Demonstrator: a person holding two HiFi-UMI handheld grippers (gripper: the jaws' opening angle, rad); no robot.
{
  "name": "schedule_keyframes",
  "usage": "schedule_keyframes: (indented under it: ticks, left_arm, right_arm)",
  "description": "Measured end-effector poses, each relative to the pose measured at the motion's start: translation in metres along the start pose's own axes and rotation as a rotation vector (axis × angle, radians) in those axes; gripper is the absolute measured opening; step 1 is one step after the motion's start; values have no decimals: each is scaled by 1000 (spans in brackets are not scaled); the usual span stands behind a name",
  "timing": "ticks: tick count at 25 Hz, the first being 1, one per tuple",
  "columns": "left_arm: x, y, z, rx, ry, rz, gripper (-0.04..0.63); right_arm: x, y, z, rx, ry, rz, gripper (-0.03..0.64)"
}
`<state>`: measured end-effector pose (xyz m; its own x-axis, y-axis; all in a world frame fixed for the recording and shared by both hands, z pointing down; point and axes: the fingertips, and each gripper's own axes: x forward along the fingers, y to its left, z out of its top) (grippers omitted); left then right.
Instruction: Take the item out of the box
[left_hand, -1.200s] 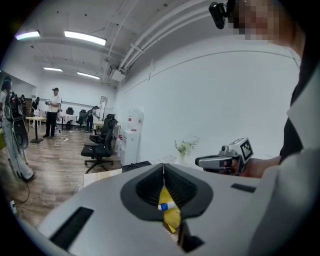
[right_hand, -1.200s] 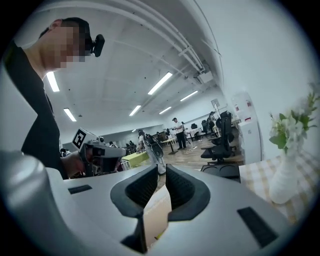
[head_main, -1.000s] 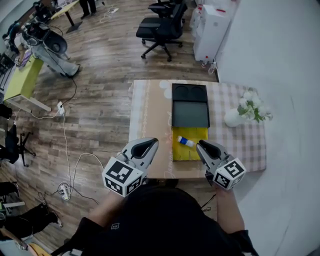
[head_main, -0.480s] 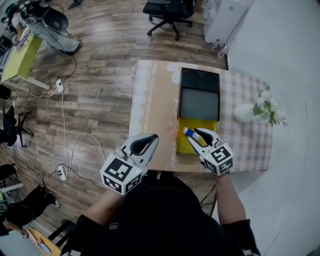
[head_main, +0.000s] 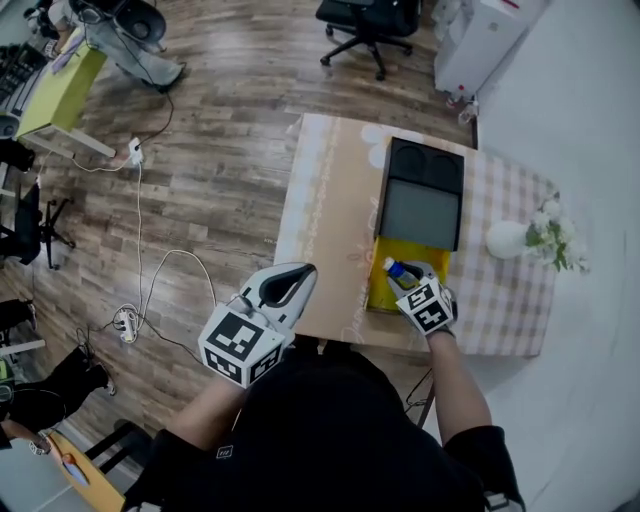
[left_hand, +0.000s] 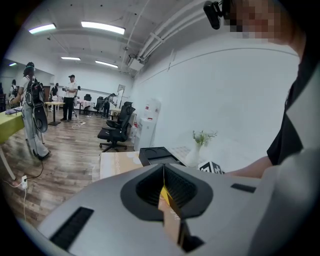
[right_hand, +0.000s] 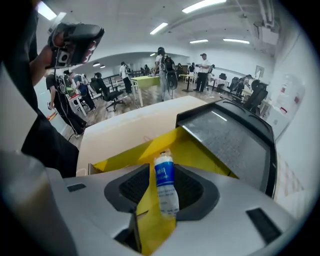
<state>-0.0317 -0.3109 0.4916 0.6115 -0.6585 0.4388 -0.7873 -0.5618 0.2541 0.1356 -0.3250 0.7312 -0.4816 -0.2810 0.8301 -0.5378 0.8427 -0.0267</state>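
Note:
A small clear bottle with a blue label (head_main: 397, 270) (right_hand: 165, 182) lies in the open yellow box (head_main: 382, 291) (right_hand: 200, 150) near the table's front edge. My right gripper (head_main: 415, 277) (right_hand: 162, 169) points down into the box. Its jaws have just been opening and now stand open on either side of the bottle, with the pads not pressing on it. My left gripper (head_main: 290, 285) (left_hand: 164, 172) hovers shut and holding nothing, off the table's front left corner.
A black lid or tray (head_main: 421, 205) lies just behind the yellow box on the table (head_main: 330, 230). A white vase with flowers (head_main: 508, 240) stands at the right. Beyond the table are an office chair (head_main: 370, 20) and a white cabinet (head_main: 485, 40). Cables lie on the wooden floor.
My right gripper has dropped from above the table's front edge into the yellow box, and its jaws have gone from shut to open around the bottle. The left gripper sank a little.

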Motion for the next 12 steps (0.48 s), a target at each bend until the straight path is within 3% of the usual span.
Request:
schedule_keyframes:
  ticks: [7, 12]
  left_arm:
    - [-22, 3, 6, -8, -25, 38, 15]
    - [-29, -4, 12, 5, -57, 31, 15]
  right_arm:
    - [9, 0, -11, -32, 101, -3, 138]
    - [1, -1, -5, -64, 74, -41, 135]
